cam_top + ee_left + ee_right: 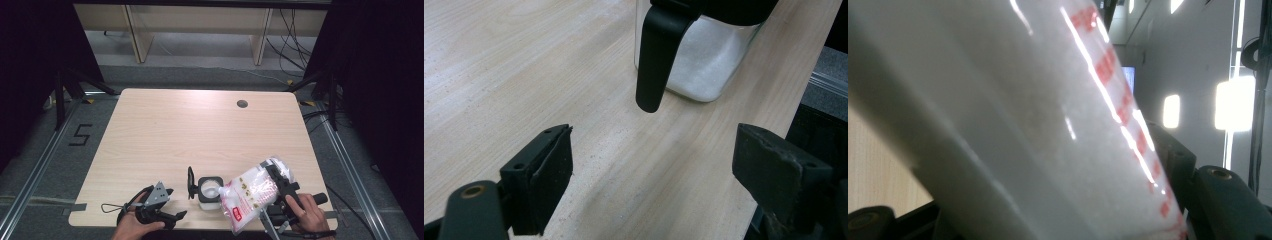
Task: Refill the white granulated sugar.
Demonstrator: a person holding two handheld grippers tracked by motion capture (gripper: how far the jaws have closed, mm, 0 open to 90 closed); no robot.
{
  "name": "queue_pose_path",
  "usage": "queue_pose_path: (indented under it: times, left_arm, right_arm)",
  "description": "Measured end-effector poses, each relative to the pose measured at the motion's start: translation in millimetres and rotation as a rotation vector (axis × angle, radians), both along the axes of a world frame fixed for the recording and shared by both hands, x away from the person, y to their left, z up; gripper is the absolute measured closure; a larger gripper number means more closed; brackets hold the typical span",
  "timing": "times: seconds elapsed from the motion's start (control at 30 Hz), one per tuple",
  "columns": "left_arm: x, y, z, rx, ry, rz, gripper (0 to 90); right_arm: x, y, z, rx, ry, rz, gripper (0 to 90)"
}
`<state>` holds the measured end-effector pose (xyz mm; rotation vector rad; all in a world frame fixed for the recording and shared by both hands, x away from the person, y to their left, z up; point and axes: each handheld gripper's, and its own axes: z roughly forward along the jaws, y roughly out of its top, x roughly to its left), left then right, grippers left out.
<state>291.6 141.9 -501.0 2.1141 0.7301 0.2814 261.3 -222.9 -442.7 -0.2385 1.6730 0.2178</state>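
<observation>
A clear square container [209, 192] with a black rim stands near the table's front edge, its black lid [191, 182] swung open to the left. White granules lie inside it [704, 65], and the lid flap [655, 55] hangs down in front. My right gripper [268, 181] is shut on a plastic bag [249, 196] of white granules with red print, tilted with its lower end beside the container's right rim. In the right gripper view the bag [1038, 120] sits between the jaws of my right gripper [1048, 200]. My left gripper [177, 204] [654, 175] rests open just left of the container, holding nothing.
The wooden table [200, 130] has a round cable hole [242, 103] at the back right. A thin cable loop [109, 207] lies by the front left corner. Both hands sit close to the front edge. Shelving [200, 25] stands beyond the table.
</observation>
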Motion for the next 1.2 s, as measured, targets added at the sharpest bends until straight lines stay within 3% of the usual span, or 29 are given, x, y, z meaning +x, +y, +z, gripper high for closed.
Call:
queue_pose_path:
  times: [0.07, 0.17, 0.23, 0.37, 0.43, 0.47, 0.5, 0.53, 0.57, 0.73, 0.77, 0.83, 1.2]
  left_arm:
    - [0.0, 0.0, 0.0, 0.001, -0.002, 0.002, 16.1]
    - [0.6, 1.4, 0.9, 0.02, -0.003, -0.008, 16.1]
    - [-0.2, 0.1, 0.0, 0.0, -0.003, 0.003, 16.1]
    - [0.0, 0.2, 0.1, 0.002, -0.003, 0.001, 16.1]
    - [0.5, 1.2, 0.6, 0.017, -0.005, -0.006, 16.1]
    - [0.4, 1.1, 0.7, 0.016, -0.005, -0.006, 16.1]
    - [0.7, 2.0, 1.1, 0.029, -0.007, -0.01, 16.1]
    - [0.0, 0.3, 0.2, 0.004, -0.003, 0.001, 16.1]
    - [0.4, 1.4, 0.8, 0.019, -0.005, -0.008, 16.1]
    - [0.0, 0.4, 0.2, 0.005, -0.003, -0.001, 16.1]
    - [0.7, 1.8, 1.0, 0.026, -0.006, -0.012, 16.1]
    - [0.7, 1.8, 1.0, 0.027, -0.005, -0.016, 16.1]
    - [0.6, 1.7, 1.0, 0.026, -0.006, -0.011, 16.1]
  right_arm:
    - [0.9, 1.6, 4.5, -0.057, -0.027, 0.026, 43.7]
    - [0.2, 1.6, 4.4, -0.051, -0.028, 0.02, 43.7]
    - [-0.3, 1.4, 2.2, -0.028, -0.014, 0.008, 43.7]
    - [-1.4, 3.0, 5.1, -0.057, -0.038, 0.017, 43.7]
    - [-1.8, 2.9, 2.8, -0.037, -0.015, 0.009, 43.7]
    - [-3.0, 2.3, -0.1, 0.0, -0.01, -0.009, 43.7]
    - [-1.6, 3.1, 2.7, -0.033, -0.023, 0.012, 43.7]
    - [-1.6, 3.0, 2.6, -0.033, -0.017, 0.009, 43.7]
    - [-1.4, 3.0, 2.7, -0.033, -0.021, 0.012, 43.7]
    - [-2.0, 3.2, 5.3, -0.058, -0.034, 0.016, 43.7]
    - [-1.9, 3.2, 5.3, -0.058, -0.035, 0.017, 43.7]
    - [-1.3, 2.8, 2.7, -0.032, -0.022, 0.013, 43.7]
    - [-1.8, 2.9, 5.1, -0.057, -0.035, 0.016, 43.7]
